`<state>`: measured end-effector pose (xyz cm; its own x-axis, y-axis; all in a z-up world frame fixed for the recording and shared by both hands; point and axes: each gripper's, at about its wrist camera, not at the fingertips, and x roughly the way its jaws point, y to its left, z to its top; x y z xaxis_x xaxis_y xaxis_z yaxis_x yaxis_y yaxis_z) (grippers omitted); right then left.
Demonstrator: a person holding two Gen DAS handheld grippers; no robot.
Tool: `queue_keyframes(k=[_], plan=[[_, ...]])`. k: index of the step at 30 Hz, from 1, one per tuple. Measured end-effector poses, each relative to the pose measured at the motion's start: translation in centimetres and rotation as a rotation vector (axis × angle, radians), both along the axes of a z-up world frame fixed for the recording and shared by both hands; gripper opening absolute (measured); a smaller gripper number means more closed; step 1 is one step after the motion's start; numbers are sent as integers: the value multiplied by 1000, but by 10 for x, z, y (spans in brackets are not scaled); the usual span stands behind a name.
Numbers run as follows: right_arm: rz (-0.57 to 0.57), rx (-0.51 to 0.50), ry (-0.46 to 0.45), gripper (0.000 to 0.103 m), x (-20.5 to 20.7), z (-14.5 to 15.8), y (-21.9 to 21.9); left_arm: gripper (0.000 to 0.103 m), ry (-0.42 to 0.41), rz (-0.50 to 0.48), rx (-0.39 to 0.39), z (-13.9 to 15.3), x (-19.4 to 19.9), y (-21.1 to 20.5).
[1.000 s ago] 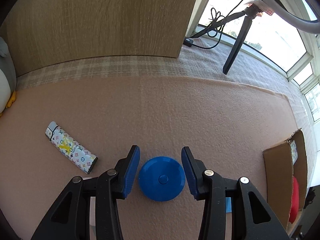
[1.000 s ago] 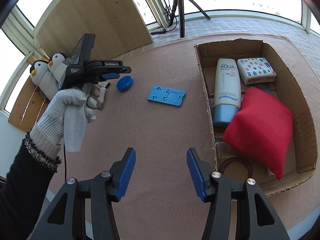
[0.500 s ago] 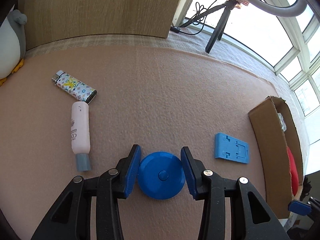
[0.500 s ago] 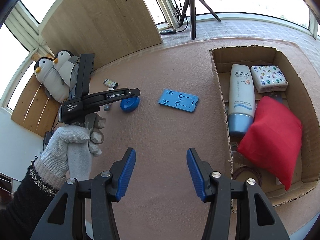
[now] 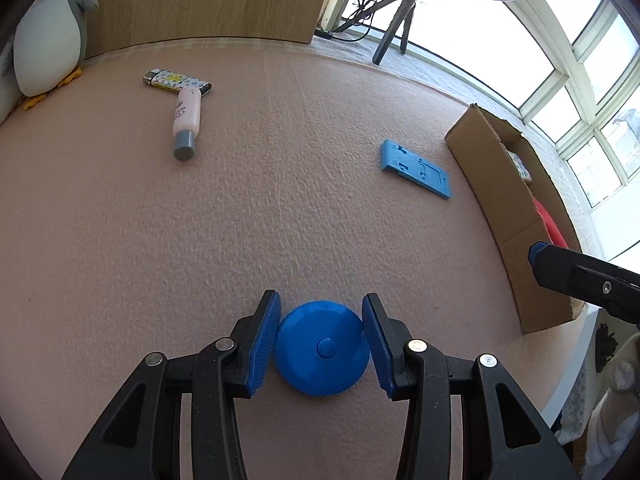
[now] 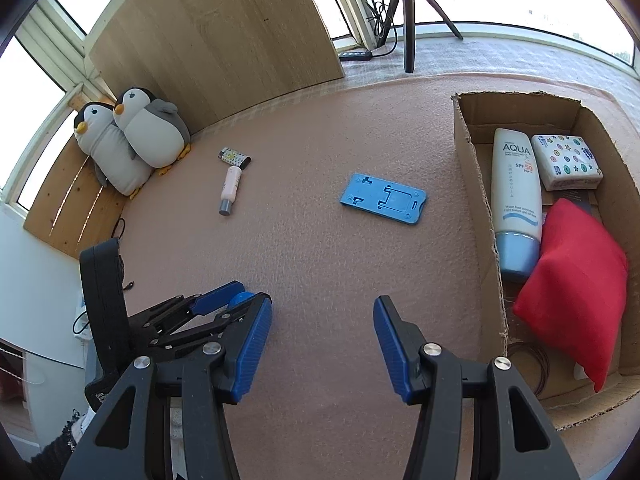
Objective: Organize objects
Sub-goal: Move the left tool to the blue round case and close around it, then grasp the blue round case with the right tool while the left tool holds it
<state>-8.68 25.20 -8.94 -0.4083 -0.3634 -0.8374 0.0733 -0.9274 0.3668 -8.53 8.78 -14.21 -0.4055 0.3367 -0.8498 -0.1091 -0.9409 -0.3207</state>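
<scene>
A round blue disc with a centre button sits between the blue pads of my left gripper, which is shut on its two sides just above the pink carpet. In the right wrist view the disc peeks out between those fingers at the lower left. My right gripper stands open over bare carpet with nothing between its fingers; one of its fingertips shows at the right edge of the left wrist view. The cardboard box lies to its right.
The box holds a sunscreen tube, a patterned packet and a red pouch. On the carpet lie a flat blue stand, a pink bottle and a patterned lighter. Two plush penguins, a wooden board and a tripod stand behind.
My left gripper has carried the blue disc away from the lighter and bottle, toward the near edge beside the right gripper. The right gripper has shifted slightly and stays open.
</scene>
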Motion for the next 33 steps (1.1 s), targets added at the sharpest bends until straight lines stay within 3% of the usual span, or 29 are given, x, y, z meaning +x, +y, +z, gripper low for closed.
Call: queue_keyframes(k=[2,6,12,17,24,33], plan=[[10,-5,-5,49,-1,-2,-5,49,0,5,18,4,7,-7],[37,-15,-25,49,-5,-9,-16,67,8,-21,25,10,21,-17],[94,-27,-97,50,-12,-31,-40,69,6,-75,23,11,27,-17],[149,-23,-139,50,-18,-44,-60,67,-3,-115,25,8,31,-12],[211,-22,-180,49,-23,-57,-79,58,-20,-117,43,4,30,-13],[229,-51,-223,36,-33,-70,-84,45,-21,-126,45,3,26,-11]])
